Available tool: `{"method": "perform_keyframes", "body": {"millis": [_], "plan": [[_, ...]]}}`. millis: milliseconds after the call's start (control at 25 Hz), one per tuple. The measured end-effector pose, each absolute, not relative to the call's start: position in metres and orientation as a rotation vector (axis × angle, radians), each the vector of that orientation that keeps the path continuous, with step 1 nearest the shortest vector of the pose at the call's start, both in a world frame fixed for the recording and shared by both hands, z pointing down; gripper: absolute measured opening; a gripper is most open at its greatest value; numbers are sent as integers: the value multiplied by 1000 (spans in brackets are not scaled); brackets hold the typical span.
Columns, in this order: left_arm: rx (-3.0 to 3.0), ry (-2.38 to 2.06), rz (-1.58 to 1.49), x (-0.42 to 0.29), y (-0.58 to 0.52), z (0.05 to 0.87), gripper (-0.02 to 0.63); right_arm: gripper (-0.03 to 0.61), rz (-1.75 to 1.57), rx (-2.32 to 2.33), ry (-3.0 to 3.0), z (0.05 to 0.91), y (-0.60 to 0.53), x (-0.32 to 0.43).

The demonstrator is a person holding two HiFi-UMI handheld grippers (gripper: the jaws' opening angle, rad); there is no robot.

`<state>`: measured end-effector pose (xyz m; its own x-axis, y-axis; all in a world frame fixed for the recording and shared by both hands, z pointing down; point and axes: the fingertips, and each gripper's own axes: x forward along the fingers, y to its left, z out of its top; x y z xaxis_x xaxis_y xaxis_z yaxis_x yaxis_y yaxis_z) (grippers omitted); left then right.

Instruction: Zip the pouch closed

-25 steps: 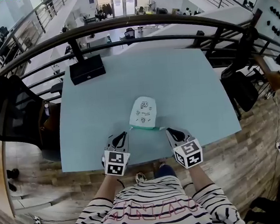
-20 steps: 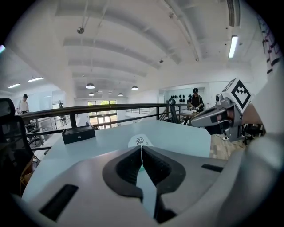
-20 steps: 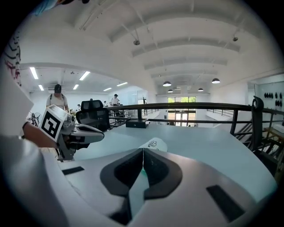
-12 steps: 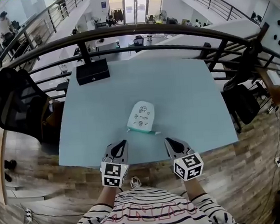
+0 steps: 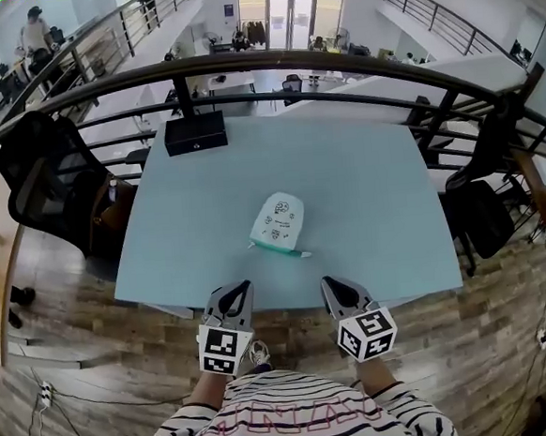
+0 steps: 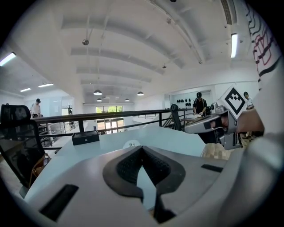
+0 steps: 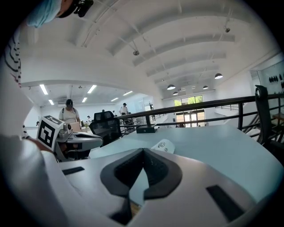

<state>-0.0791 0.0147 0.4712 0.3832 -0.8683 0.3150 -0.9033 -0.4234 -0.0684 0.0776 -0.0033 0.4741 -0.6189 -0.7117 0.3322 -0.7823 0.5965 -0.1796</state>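
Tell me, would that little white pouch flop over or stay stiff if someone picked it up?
Probably floppy: the pouch looks like soft fabric, lying flat on the table. Likely light, since it looks small and low. It shouldn't roll; a push would probably just slide it.

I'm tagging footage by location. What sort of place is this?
Probably an open-plan office mezzanine: a table beside a black railing overlooking desks below, plus an office chair.
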Motion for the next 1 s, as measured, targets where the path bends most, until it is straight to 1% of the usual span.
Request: {"method": "perform_keyframes", "body": {"millis": [1000], "plan": [[2472, -1702, 529, -53, 98, 469, 26, 28, 500, 1090, -2668, 486, 68, 88]]}}
